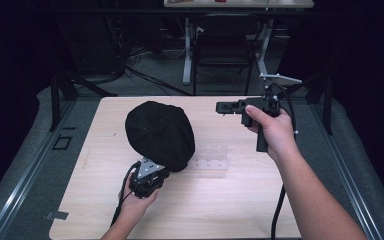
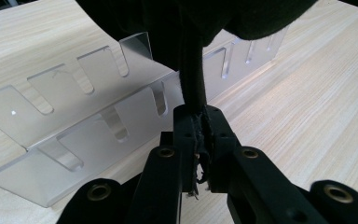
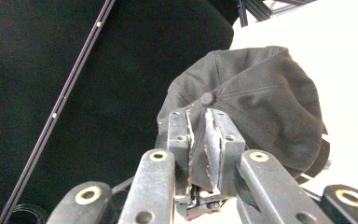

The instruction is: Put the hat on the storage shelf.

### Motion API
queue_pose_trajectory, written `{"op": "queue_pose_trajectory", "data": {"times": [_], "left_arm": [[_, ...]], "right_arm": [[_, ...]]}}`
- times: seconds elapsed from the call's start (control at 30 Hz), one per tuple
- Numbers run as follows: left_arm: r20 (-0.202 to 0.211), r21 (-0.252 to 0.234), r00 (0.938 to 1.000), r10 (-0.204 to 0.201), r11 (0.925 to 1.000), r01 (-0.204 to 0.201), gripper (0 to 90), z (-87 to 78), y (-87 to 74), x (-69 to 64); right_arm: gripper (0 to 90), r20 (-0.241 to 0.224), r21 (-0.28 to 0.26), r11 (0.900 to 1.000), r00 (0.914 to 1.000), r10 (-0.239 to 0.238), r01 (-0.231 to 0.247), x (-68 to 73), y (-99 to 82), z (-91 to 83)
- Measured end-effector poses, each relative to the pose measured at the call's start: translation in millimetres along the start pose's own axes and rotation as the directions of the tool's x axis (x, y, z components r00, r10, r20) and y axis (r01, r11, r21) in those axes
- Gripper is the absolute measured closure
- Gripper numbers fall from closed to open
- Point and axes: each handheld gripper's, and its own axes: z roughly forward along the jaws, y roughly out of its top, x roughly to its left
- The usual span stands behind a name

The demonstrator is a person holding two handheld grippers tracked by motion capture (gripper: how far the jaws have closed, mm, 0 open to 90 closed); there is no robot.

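L hand-held gripper (image 2: 198,140) clenched on black cap (image 1: 160,134) edge; R hand-held gripper (image 1: 226,106) clenched, empty. Cap likely soft, light: grip brim/seam.

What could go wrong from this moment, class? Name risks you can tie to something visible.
1. The left hand-held gripper pinches only a narrow fold of the black cap, so the fabric could slip out.
2. The cap hangs right above the clear slotted rack; swinging it may knock or drag the rack across the table.
3. The right hand-held gripper is held off to the side, jaws together, so it cannot catch a slip.
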Motion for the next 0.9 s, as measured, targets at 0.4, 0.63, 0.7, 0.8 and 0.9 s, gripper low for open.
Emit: {"op": "queue_pose_trajectory", "data": {"times": [0.4,0.63,0.7,0.8,0.9], "left_arm": [[0.011,0.002,0.9999,-0.005,1.0,0.005,84.9,-2.5,-3.2,1.1],[0.027,-0.01,0.9986,-0.045,0.9989,0.045,77.4,-10.8,-8.3,6.4],[0.027,-0.01,0.9981,-0.056,0.9984,0.056,74.4,-12.9,-9.7,8.4],[0.037,0.009,0.9963,-0.078,0.9969,0.078,65.4,-17.7,-11.3,12.0],[0.03,0.007,0.9965,-0.078,0.997,0.078,59.2,-23.8,-13.5,13.7]], "right_arm": [[77.2,0.02,-0.005,0.9999,0.9997,-0.014,0.014,-1.8,-3.0,-5.7],[74.0,0.055,-0.014,0.9996,0.9982,-0.025,0.026,-6.7,-7.6,-11.3],[73.5,0.072,-0.015,0.9994,0.9969,-0.031,0.032,-7.4,-9.1,-12.4],[72.4,0.095,-0.019,0.9987,0.9944,-0.045,0.047,-7.8,-12.6,-14.6],[70.9,0.14,-0.012,0.9962,0.9866,-0.084,0.086,-6.0,-16.8,-16.7]]}}
